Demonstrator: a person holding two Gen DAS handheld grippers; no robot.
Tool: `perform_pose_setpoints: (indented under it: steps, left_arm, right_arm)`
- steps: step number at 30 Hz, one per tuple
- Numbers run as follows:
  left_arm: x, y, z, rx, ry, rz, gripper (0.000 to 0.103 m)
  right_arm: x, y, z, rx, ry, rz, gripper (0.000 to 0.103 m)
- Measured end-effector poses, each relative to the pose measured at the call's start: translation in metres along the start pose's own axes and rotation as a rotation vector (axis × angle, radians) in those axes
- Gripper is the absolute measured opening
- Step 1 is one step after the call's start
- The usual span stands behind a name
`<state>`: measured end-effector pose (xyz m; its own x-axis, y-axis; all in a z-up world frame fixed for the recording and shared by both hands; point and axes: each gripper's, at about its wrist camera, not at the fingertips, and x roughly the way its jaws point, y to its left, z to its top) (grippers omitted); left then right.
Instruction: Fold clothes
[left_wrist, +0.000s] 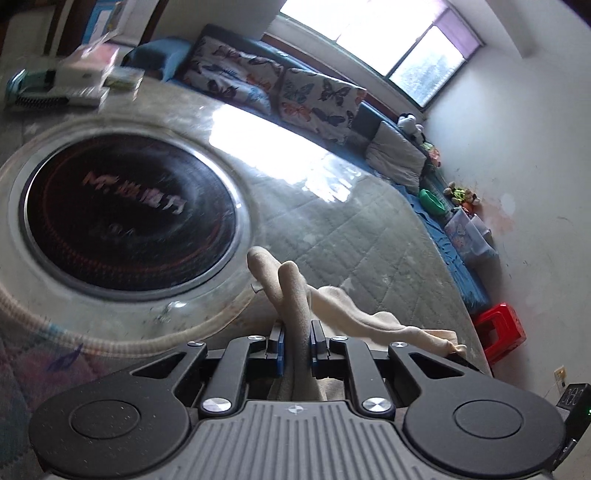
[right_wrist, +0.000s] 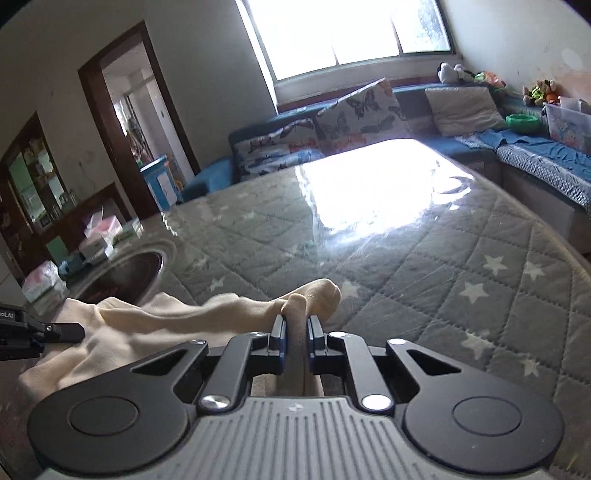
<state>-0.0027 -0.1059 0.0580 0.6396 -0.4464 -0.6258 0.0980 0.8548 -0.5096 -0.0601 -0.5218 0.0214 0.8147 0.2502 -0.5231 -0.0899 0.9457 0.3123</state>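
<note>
A cream garment (left_wrist: 354, 310) lies on a table under a grey quilted star cover (left_wrist: 362, 243) topped with clear plastic. In the left wrist view my left gripper (left_wrist: 297, 343) is shut on a fold of the garment that pokes up past the pads. In the right wrist view my right gripper (right_wrist: 295, 332) is shut on another fold of the cream garment (right_wrist: 207, 314), whose bunched end rests on the star cover (right_wrist: 461, 280). The left gripper's black tip (right_wrist: 51, 332) shows at the left edge, beside the cloth.
A round black cooktop (left_wrist: 129, 214) with a metal rim is set into the table, left of the garment. Boxes (left_wrist: 85, 74) sit at the far edge. A blue sofa with butterfly pillows (right_wrist: 354, 114) runs along the window wall. A red stool (left_wrist: 502, 328) stands on the floor.
</note>
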Motion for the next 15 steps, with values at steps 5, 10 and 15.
perform_pose_setpoints:
  steps: [5, 10, 15]
  left_arm:
    - [0.012, -0.033, 0.007, 0.065, 0.002, -0.039, 0.013]
    - [0.031, -0.072, 0.008, 0.133, 0.021, -0.1, 0.013]
    - [0.055, -0.109, 0.003, 0.188, 0.059, -0.15, 0.013]
  right_arm:
    - [-0.028, -0.011, 0.007, 0.003, -0.071, -0.039, 0.009]
    - [-0.054, -0.033, 0.015, 0.017, -0.124, -0.117, 0.009]
    - [-0.077, -0.059, 0.021, 0.043, -0.168, -0.212, 0.009]
